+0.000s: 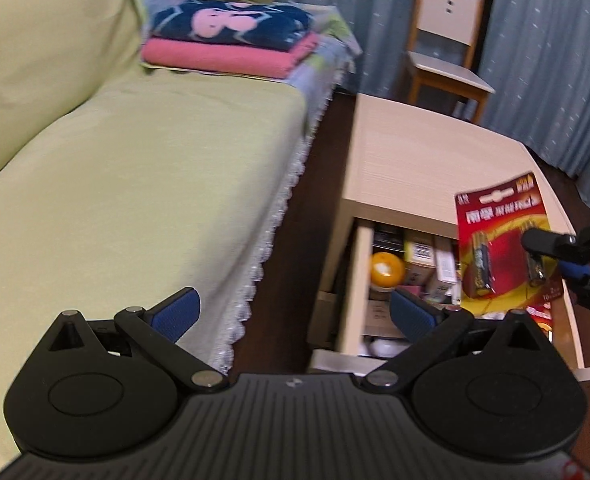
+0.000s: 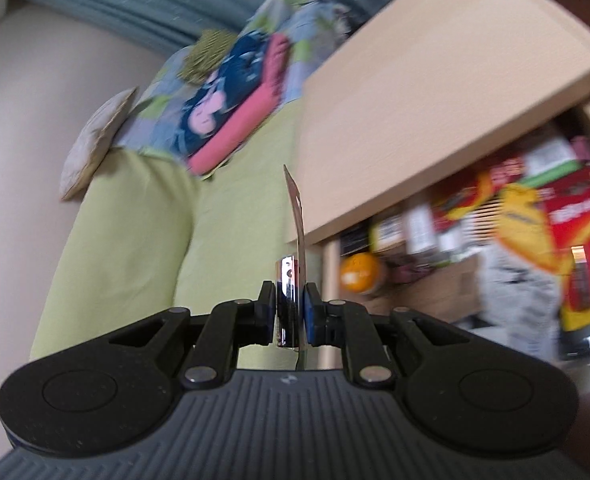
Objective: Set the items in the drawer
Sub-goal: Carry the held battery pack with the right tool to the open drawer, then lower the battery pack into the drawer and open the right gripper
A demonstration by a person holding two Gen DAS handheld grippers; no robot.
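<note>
R gripper (image 2: 290, 312) clamped on battery pack (image 1: 507, 248), L gripper (image 1: 295, 314) apart, drawer (image 1: 395, 280) contents blurred

Red battery pack (image 1: 507, 248) reads "南孚"; rest blurred.

The table (image 1: 423, 160) stands right of the bed (image 1: 135, 184), with a chair (image 1: 447, 40) behind it. Folded towels (image 1: 231, 40) lie stacked on the bed's far end. Under the tabletop the drawer (image 1: 355, 280) stands open, with boxes (image 1: 419, 256) and a ball (image 1: 387, 270) in it.
</note>
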